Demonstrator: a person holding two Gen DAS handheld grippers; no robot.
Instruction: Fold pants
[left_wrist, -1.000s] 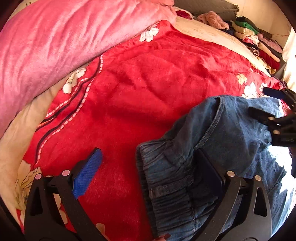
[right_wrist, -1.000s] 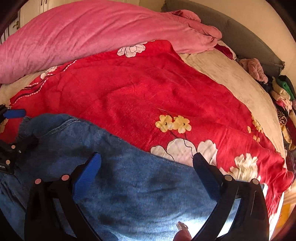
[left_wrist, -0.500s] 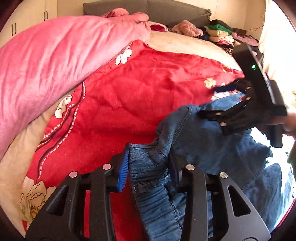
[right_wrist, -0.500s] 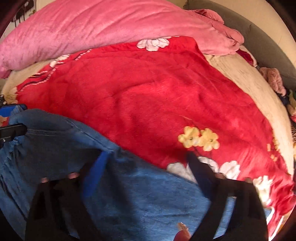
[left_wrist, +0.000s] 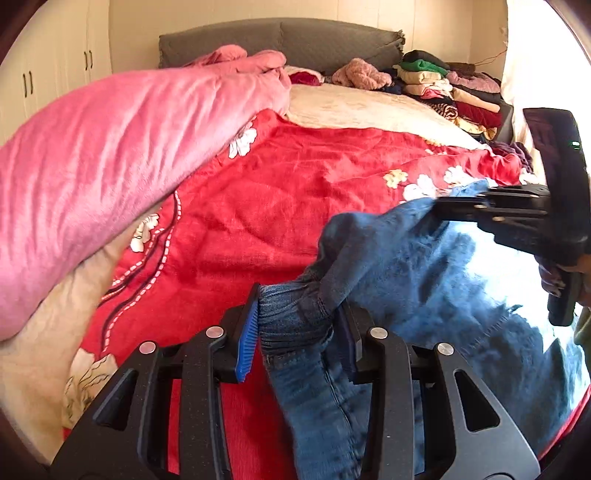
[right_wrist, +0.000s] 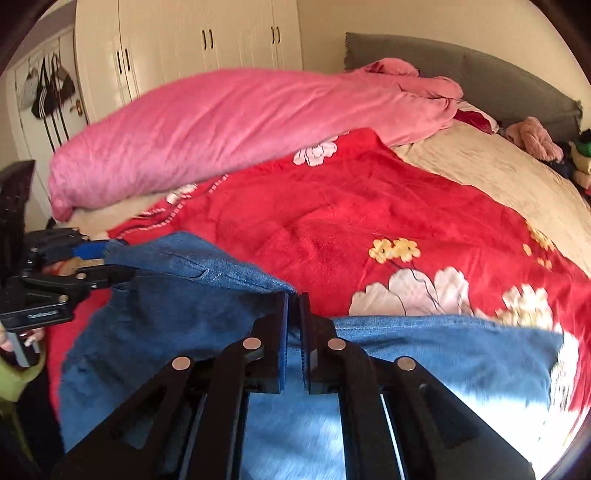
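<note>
Blue denim pants (left_wrist: 399, 280) hang lifted over the near edge of the bed's red flowered blanket (left_wrist: 280, 206). My left gripper (left_wrist: 299, 332) is shut on the gathered elastic waistband. My right gripper (right_wrist: 293, 332) is shut on the pants' upper edge (right_wrist: 207, 273), its jaws nearly touching. In the left wrist view the right gripper (left_wrist: 461, 210) is at the right, clamped on the fabric. In the right wrist view the left gripper (right_wrist: 107, 262) is at the left, holding the other end. The pants stretch between the two.
A thick pink duvet (left_wrist: 110, 155) lies rolled along the left side of the bed. A beige sheet (right_wrist: 491, 177), a grey headboard (left_wrist: 280, 40) and a stack of folded clothes (left_wrist: 447, 88) are at the far end. White wardrobes (right_wrist: 192, 48) stand behind.
Both grippers have closed on the pants and lifted them off the blanket. The views have tilted up from the bed surface towards the headboard and wardrobes.
</note>
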